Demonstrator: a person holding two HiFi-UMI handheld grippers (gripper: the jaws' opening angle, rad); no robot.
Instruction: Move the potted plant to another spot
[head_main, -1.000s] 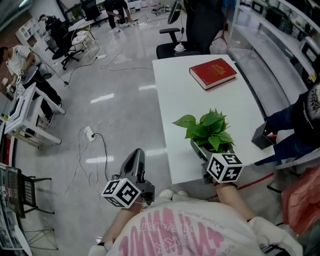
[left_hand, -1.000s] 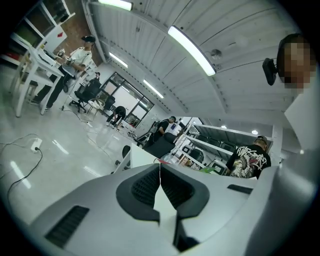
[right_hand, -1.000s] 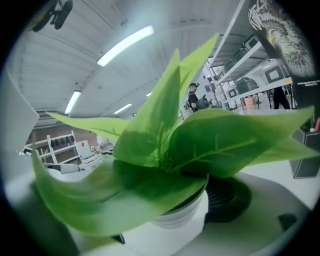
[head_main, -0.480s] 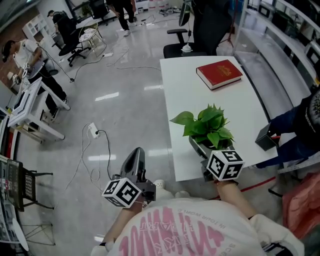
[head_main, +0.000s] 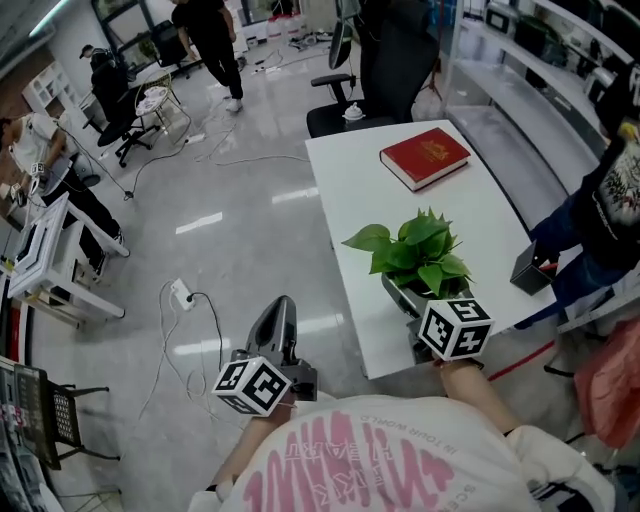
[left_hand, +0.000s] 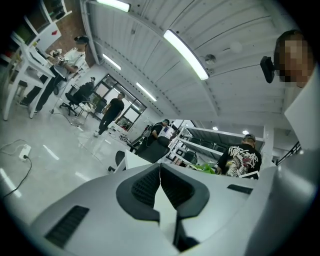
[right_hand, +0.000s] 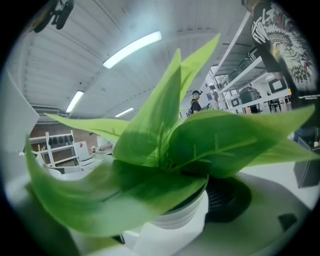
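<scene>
The potted plant, broad green leaves in a ribbed white pot, is at the near edge of the white table. My right gripper is shut on the pot, with a black pad against its right side. The leaves hide the other jaw. My left gripper hangs over the floor left of the table. It is shut, its pads meet, and nothing is between them.
A red book lies at the table's far end and a black box at its right edge. A person stands right of the table. A black office chair is behind it. A power strip and cable lie on the floor.
Both grippers have shifted slightly up and forward. The plant has gone with the right gripper, a little nearer the book. The left gripper stays shut.
</scene>
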